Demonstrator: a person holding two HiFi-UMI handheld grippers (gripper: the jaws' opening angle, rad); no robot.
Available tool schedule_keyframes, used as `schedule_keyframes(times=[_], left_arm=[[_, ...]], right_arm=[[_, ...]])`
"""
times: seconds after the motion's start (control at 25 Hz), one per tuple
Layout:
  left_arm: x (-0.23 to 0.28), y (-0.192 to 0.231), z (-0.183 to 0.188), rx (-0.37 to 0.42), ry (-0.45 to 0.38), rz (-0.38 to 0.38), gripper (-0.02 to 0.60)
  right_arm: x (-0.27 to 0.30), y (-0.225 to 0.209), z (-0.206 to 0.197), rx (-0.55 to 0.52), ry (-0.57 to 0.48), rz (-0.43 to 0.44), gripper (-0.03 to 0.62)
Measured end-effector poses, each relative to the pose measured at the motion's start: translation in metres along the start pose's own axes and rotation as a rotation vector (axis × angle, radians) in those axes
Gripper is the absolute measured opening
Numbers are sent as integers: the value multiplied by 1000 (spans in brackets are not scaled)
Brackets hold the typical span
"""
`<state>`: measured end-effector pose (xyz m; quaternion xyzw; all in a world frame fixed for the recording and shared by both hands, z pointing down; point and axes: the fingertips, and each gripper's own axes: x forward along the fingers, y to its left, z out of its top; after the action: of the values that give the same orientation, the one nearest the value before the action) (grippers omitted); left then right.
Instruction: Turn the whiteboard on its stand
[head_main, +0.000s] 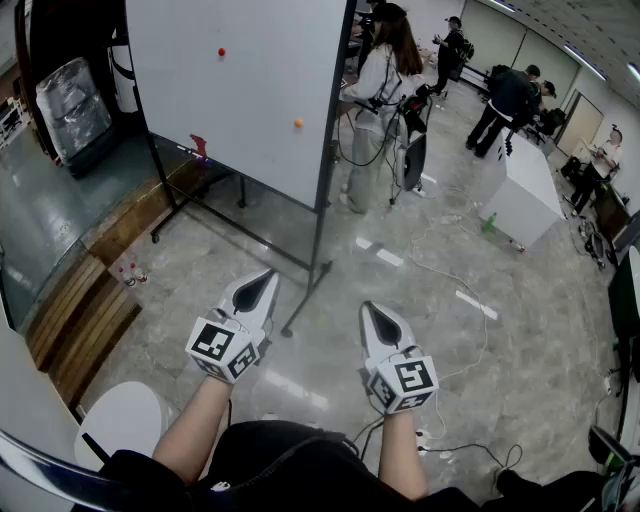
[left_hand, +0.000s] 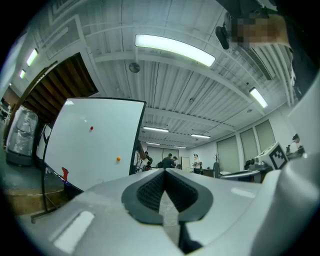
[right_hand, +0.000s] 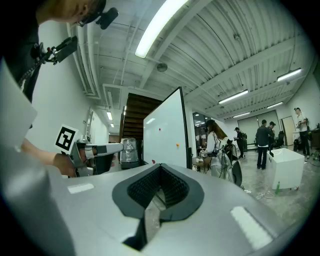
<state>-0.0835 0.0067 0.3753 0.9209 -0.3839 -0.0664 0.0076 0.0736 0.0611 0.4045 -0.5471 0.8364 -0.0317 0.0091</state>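
Grey polished floor (head_main: 430, 330), open workshop room, strip lights overhead. The wearer stands with both forearms out in front. Loose cable (head_main: 465, 447) trails over the floor at the wearer's right.

Left hand-held gripper (head_main: 264, 281): jaws closed tip to tip, nothing between them; its own view shows the pads meeting at the front. Right hand-held gripper (head_main: 372, 309): same, jaws together, empty. Both are aimed towards the board and are well apart from it.

Just ahead of the left tool is the near foot of the stand (head_main: 303, 302), a dark bar on the floor. Its upright runs up the right edge of the whiteboard (head_main: 240, 80). The board sits upright in the frame, face towards the wearer, with a red magnet (head_main: 221, 51) and an orange magnet (head_main: 297, 123) on it. Wooden steps (head_main: 75, 325) lie to the left, near the stand's other legs.

Beyond the board's right edge stands a person (head_main: 378, 85) in light clothes, close behind the frame. Further back are a white cabinet (head_main: 525, 190) and more people.

Step judged: approach only, no contact yet.

Risks, as I judge them:
- Jaws must open before they can grip the frame edge; pushing with closed tips may skid off it.
- A swinging board may strike the person behind it.
- The stand may shift, or catch on the steps, if pushed off-centre.
- The magnets may drop if jolted.
- The cable is a trip hazard if the wearer steps right.
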Motion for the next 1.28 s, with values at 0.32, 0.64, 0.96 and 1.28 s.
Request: schedule_keyframes(times=[0.32, 0.64, 0.96, 1.28], left_arm=[[1, -4, -1, 1, 1, 3, 3], [3, -14, -5, -2, 4, 12, 3], [5, -33, -10, 4, 10, 27, 3], [24, -46, -15, 23, 23, 64, 2]], right_arm=[[-3, -1, -3, 0, 6, 4, 8], [-10, -4, -1, 27, -14, 36, 9], [-21, -14, -4, 57, -19, 60, 9], [-10, -28, 2, 20, -18, 92, 9]])
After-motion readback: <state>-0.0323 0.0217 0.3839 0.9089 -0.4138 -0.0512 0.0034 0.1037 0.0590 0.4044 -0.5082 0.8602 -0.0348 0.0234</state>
